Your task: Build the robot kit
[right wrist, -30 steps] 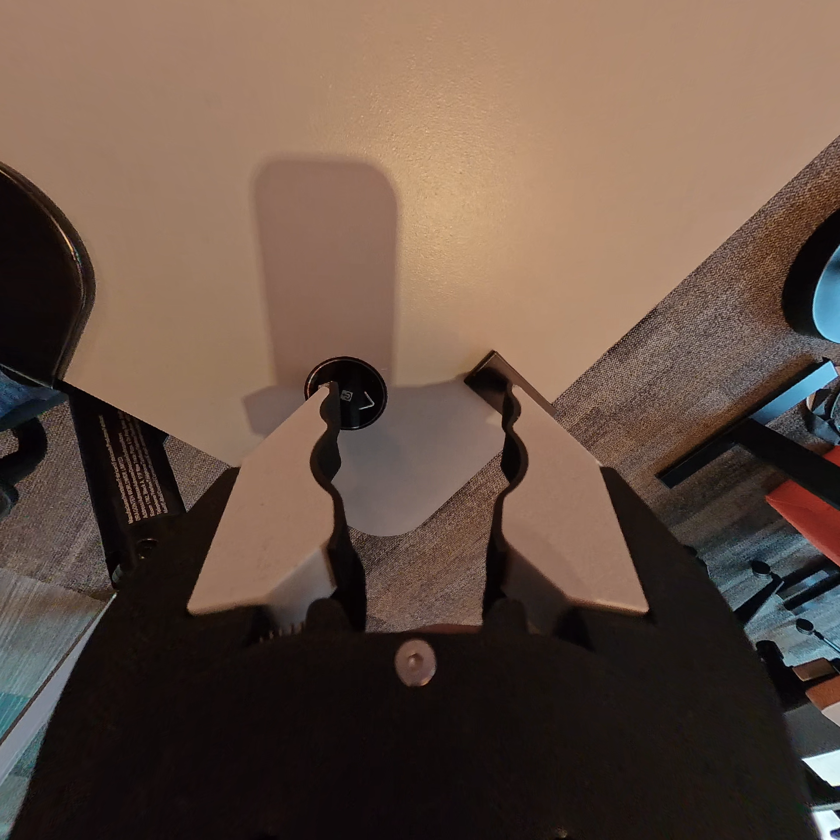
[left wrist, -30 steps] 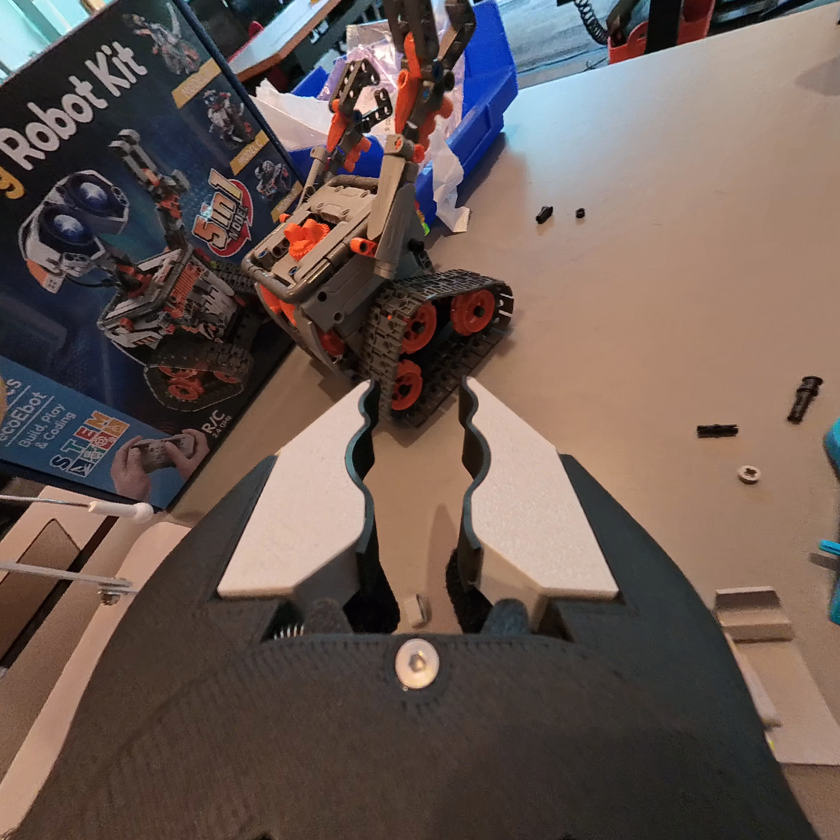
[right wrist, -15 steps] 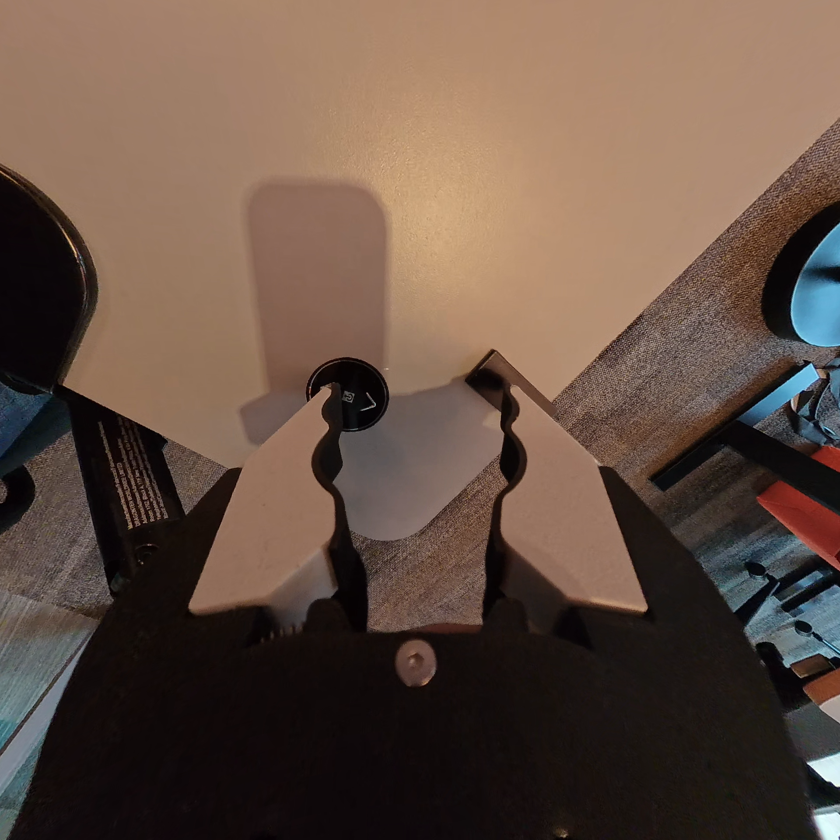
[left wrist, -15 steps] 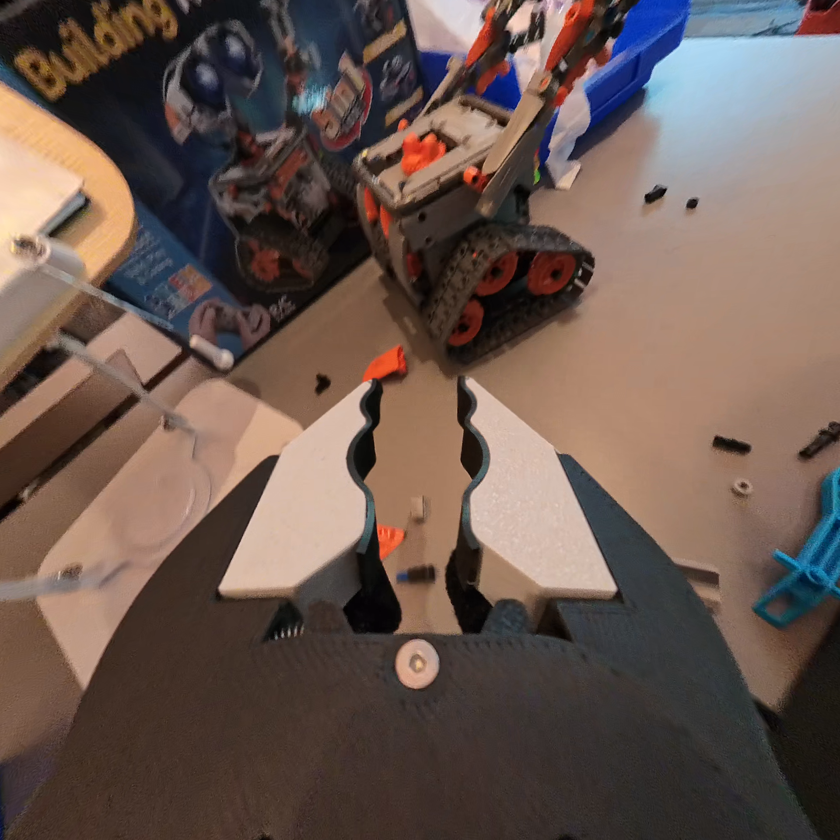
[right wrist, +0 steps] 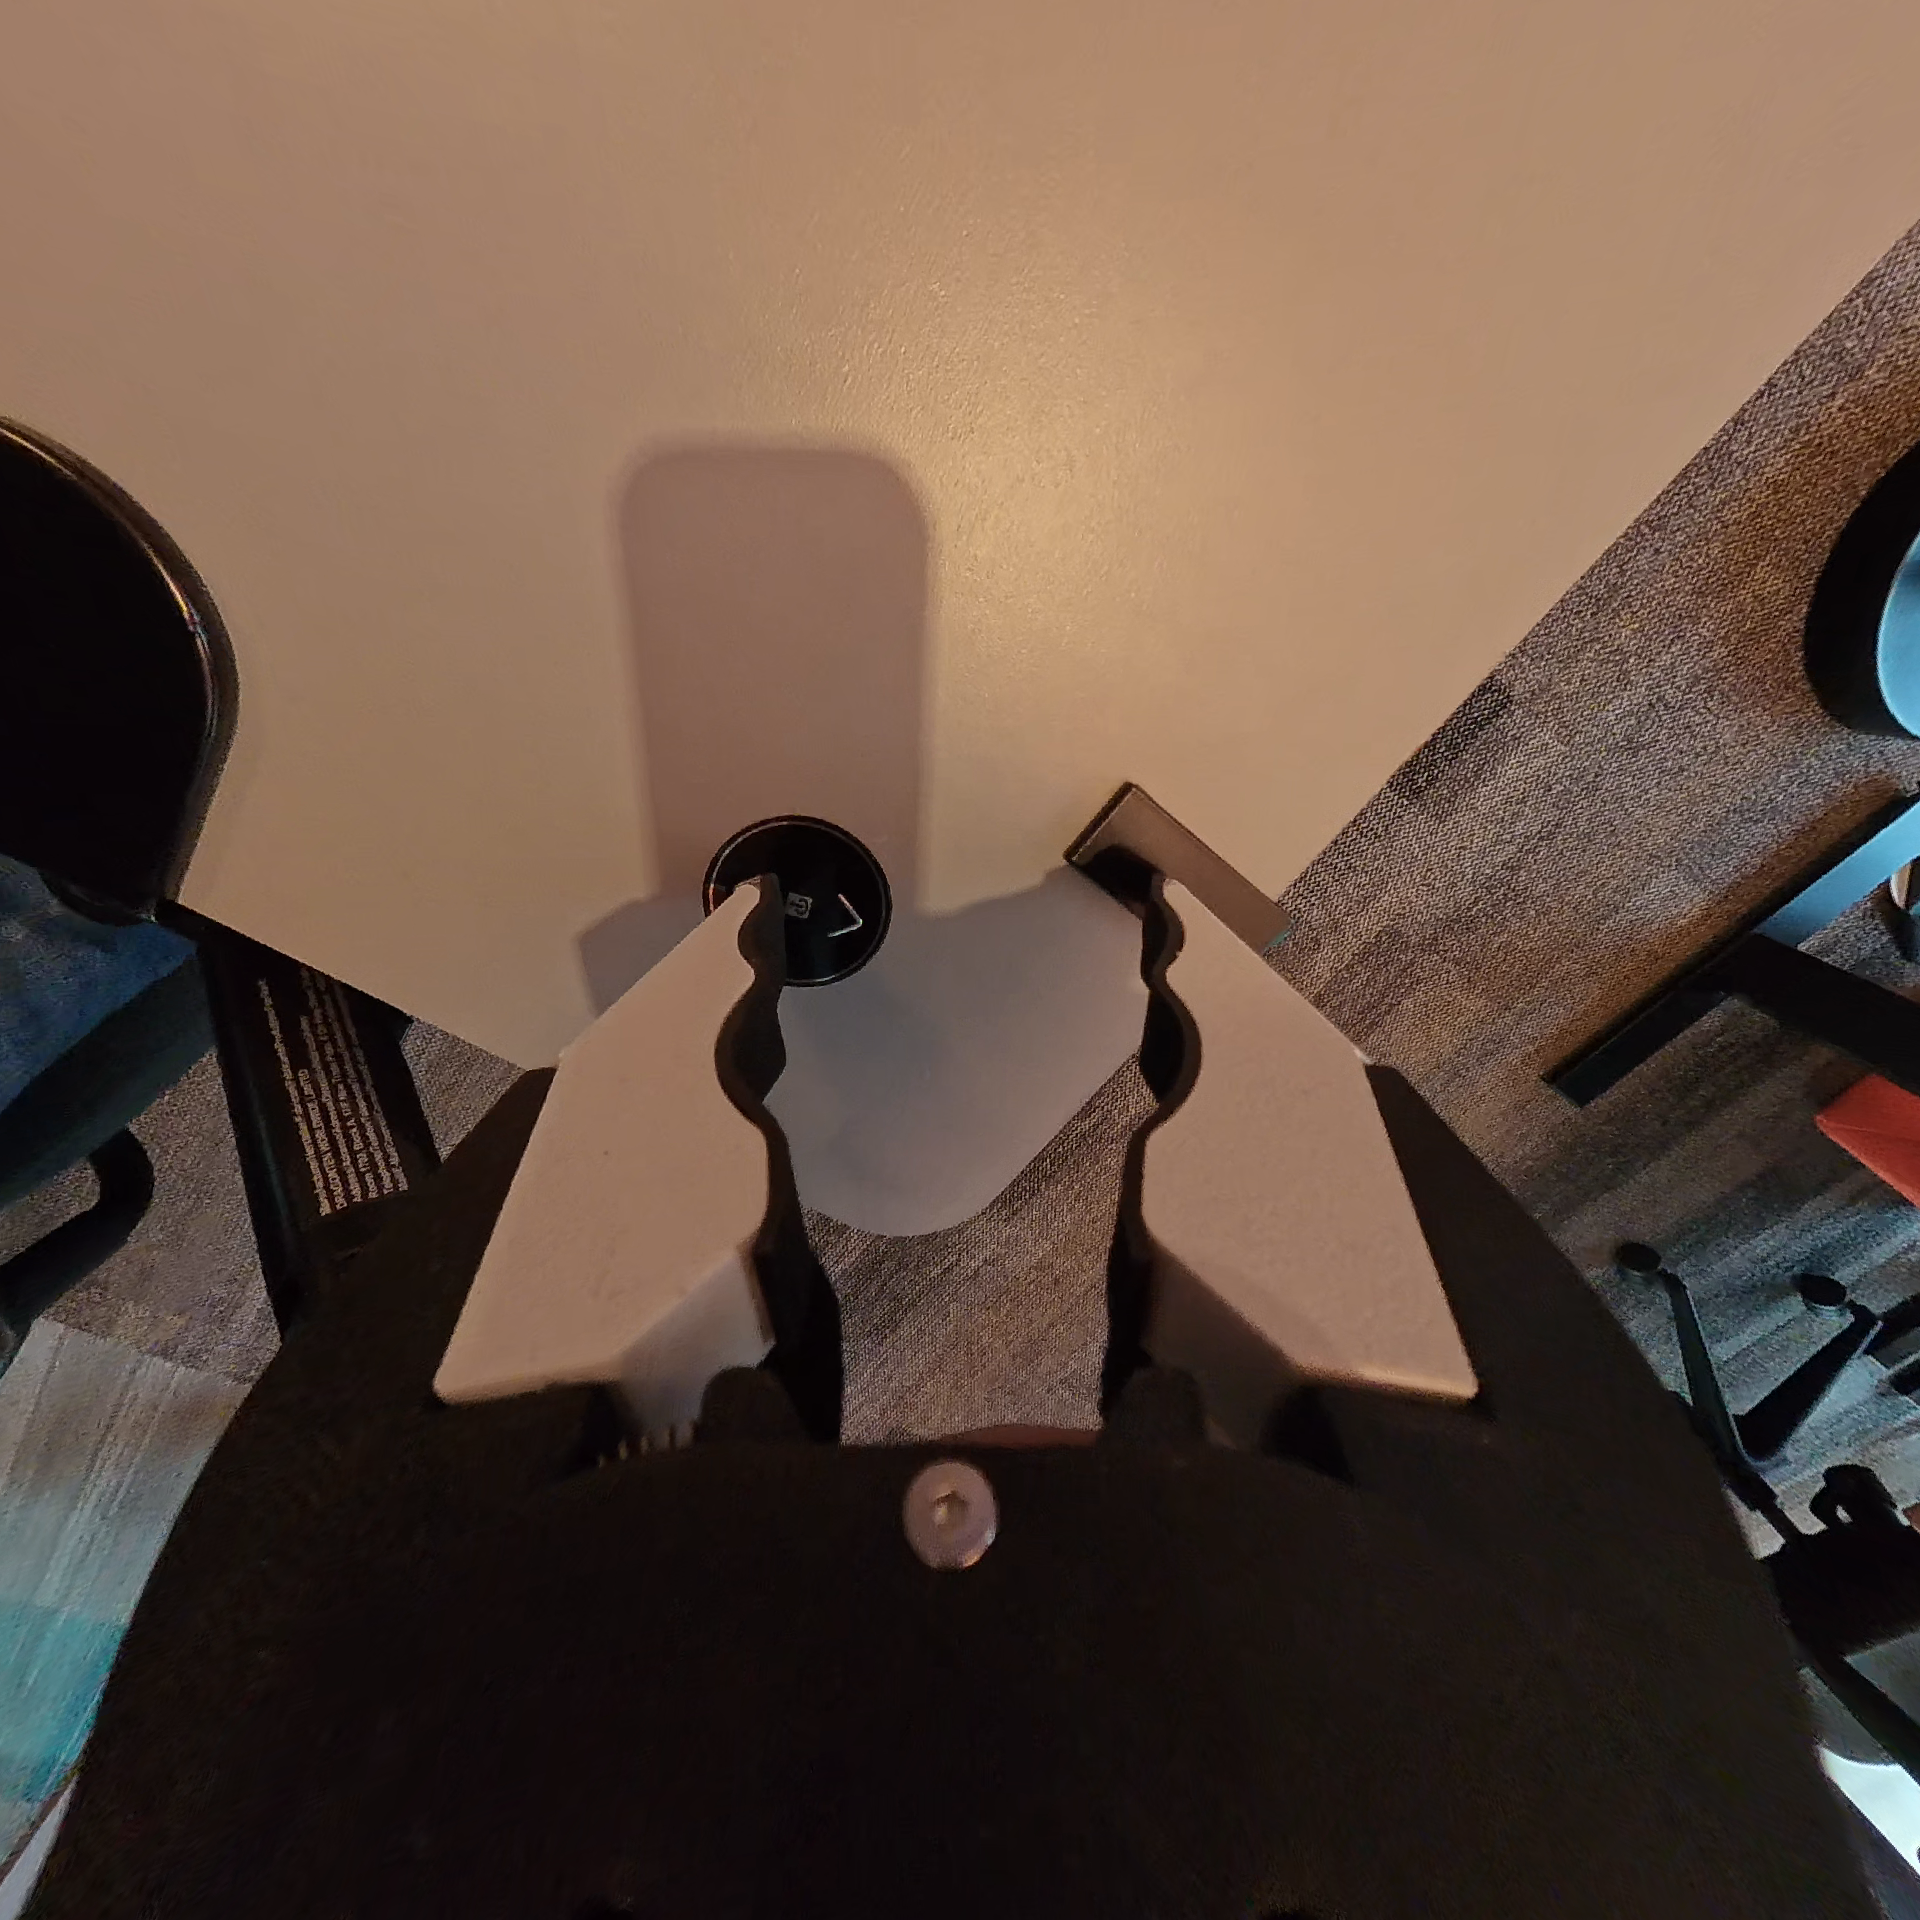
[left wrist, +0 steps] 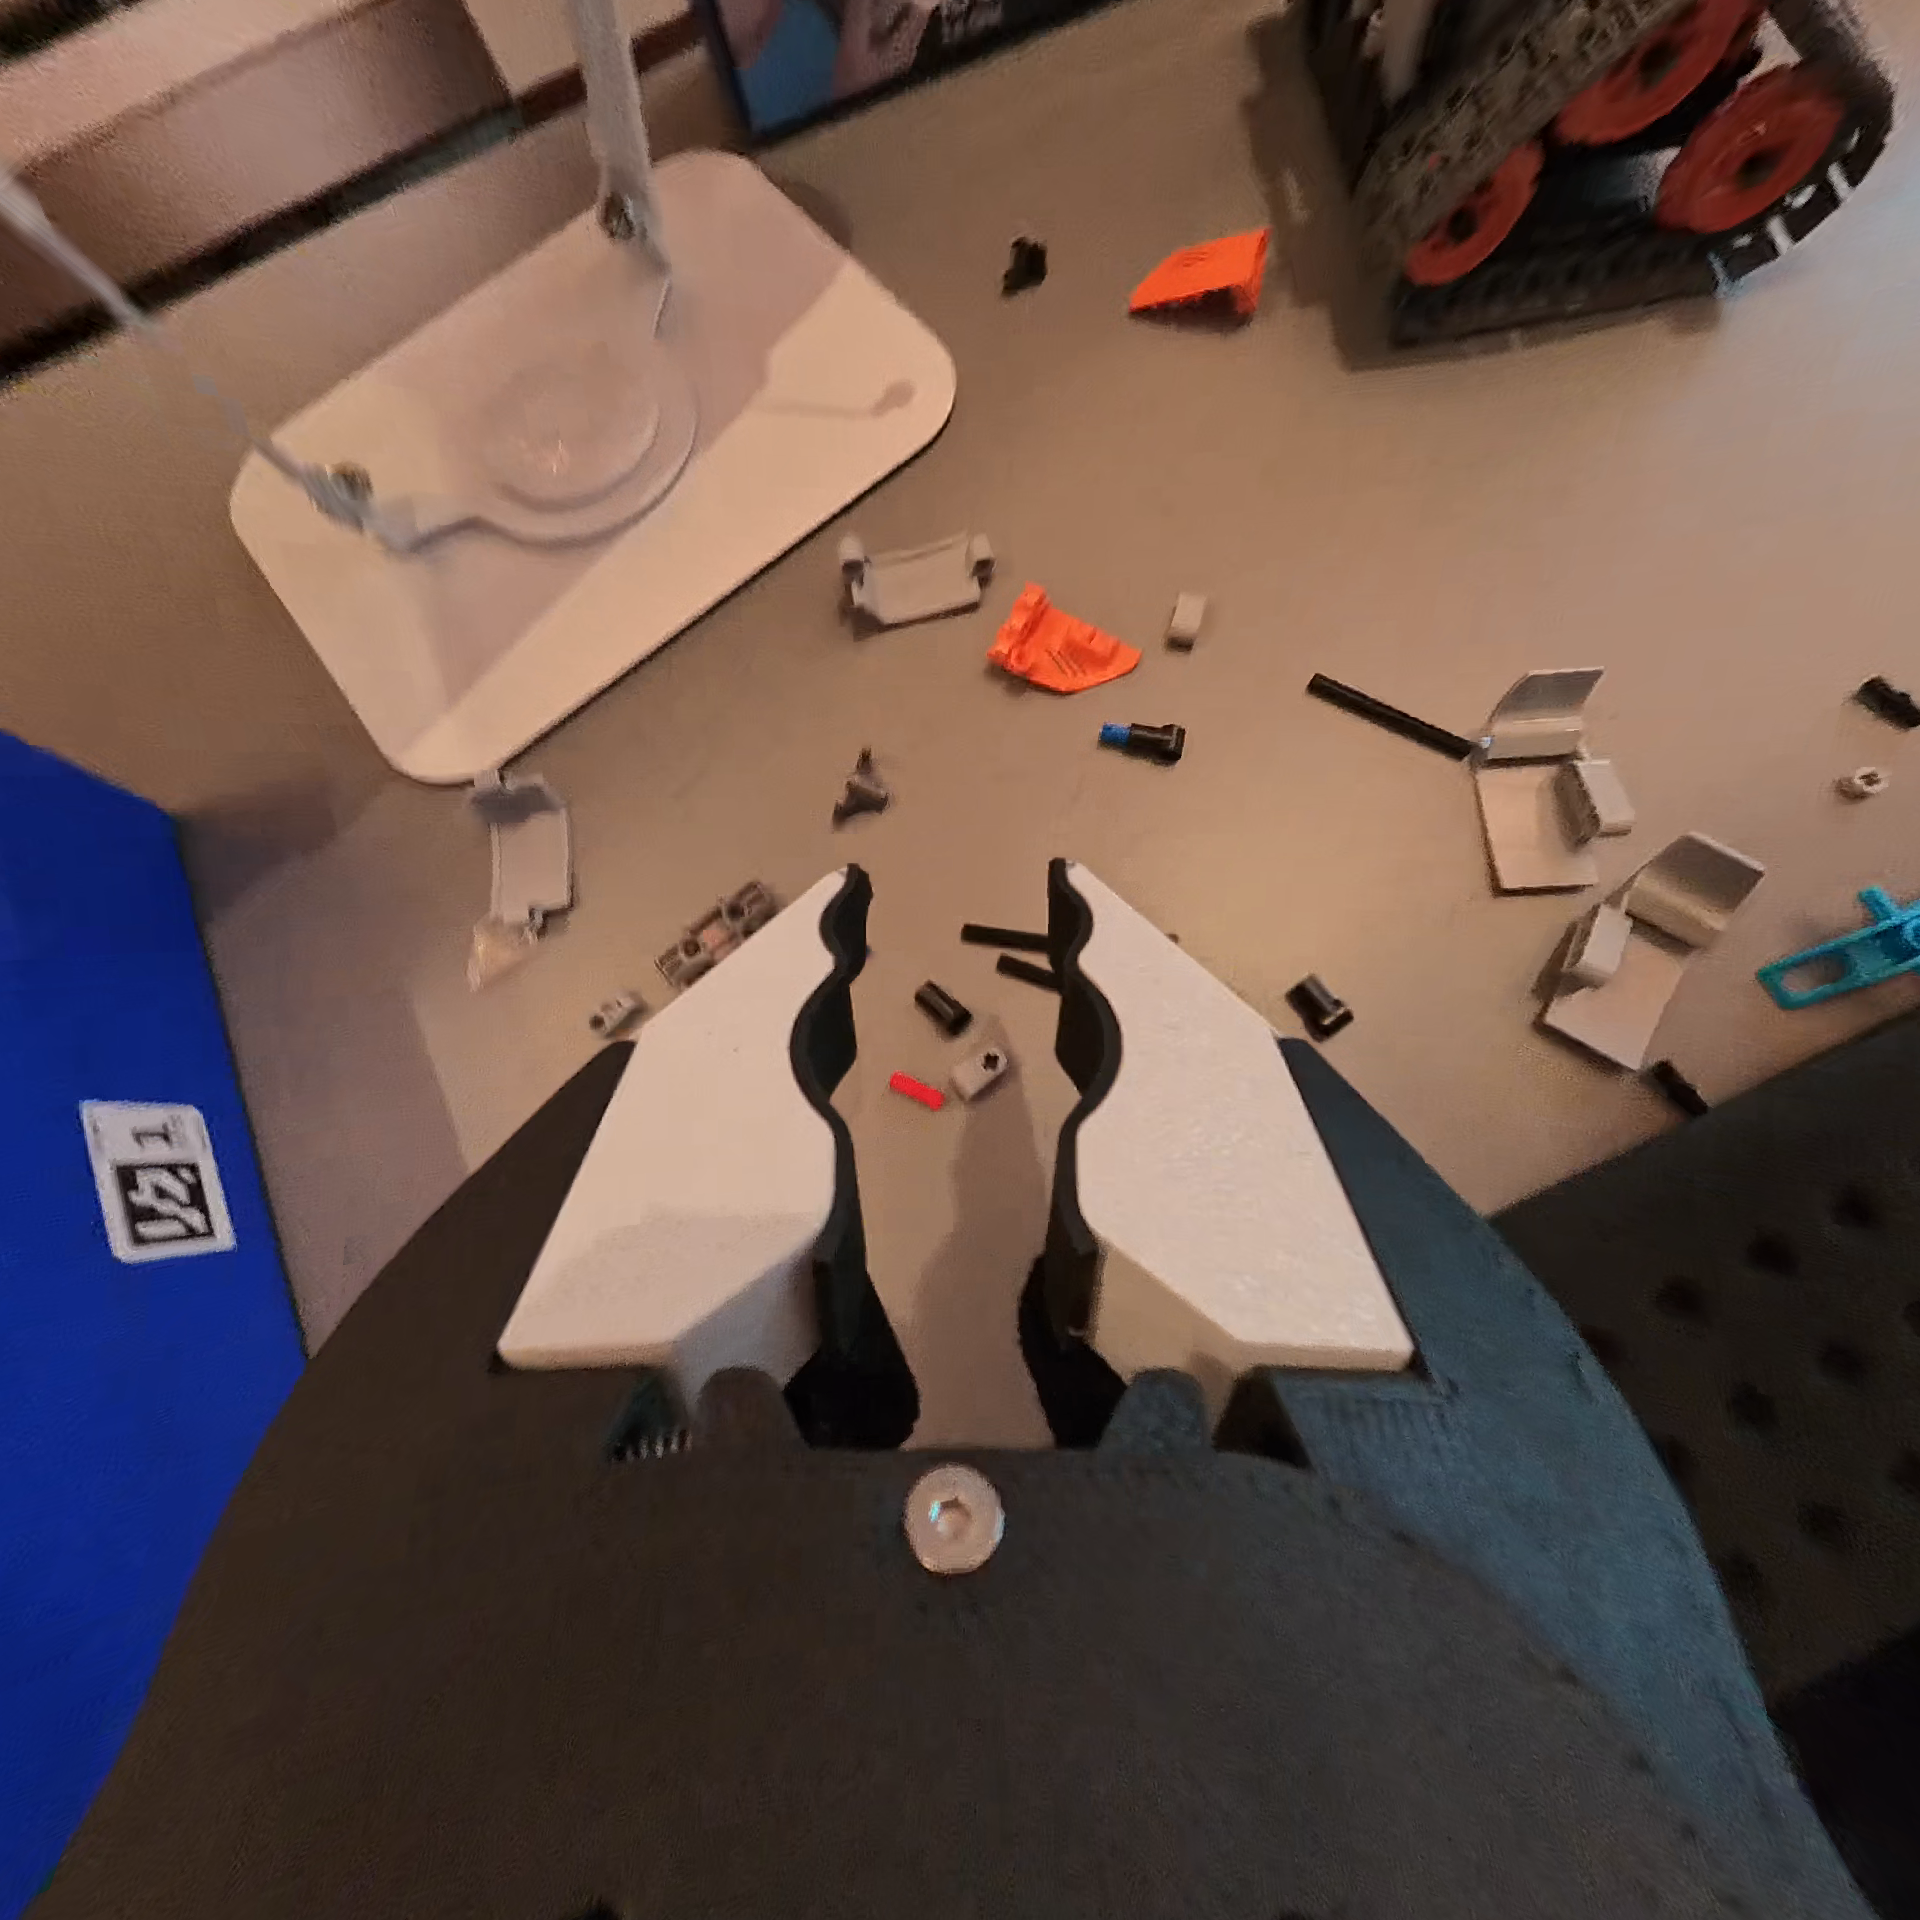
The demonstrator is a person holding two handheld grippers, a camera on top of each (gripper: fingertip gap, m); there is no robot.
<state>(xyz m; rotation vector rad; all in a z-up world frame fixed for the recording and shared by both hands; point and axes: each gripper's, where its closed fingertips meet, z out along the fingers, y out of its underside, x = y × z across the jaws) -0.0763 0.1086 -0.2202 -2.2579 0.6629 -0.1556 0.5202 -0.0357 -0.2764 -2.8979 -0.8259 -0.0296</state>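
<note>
The left tool (left wrist: 951, 873) is now hanging over a scatter of small plastic parts, the tracked toy robot (left wrist: 1621, 156) having slid from mid-frame to the upper right corner since a second ago. Its white, wavy-edged fingers (left wrist: 717, 1122) are standing apart, gripping nothing. Between them on the matte tan surface (left wrist: 1299, 499) are lying a short black tube (left wrist: 941, 1008), a tiny red pin (left wrist: 916, 1090) and a small grey cube-shaped connector (left wrist: 981, 1070). Beyond the tips, a crumpled-looking orange panel (left wrist: 1060, 655) is sitting at centre, beside a grey channel-shaped piece (left wrist: 914, 582). A smooth white rounded base plate (left wrist: 810, 395) is filling the upper left, a glossy blue bin (left wrist: 94, 1039) the left edge.

The right tool (right wrist: 961, 894) is barely shifting, its fingers spread wide and empty over a plain cream surface (right wrist: 935, 312), near a round black disc (right wrist: 821, 925) at centre, with grey woven carpet (right wrist: 1558, 935) at right.
</note>
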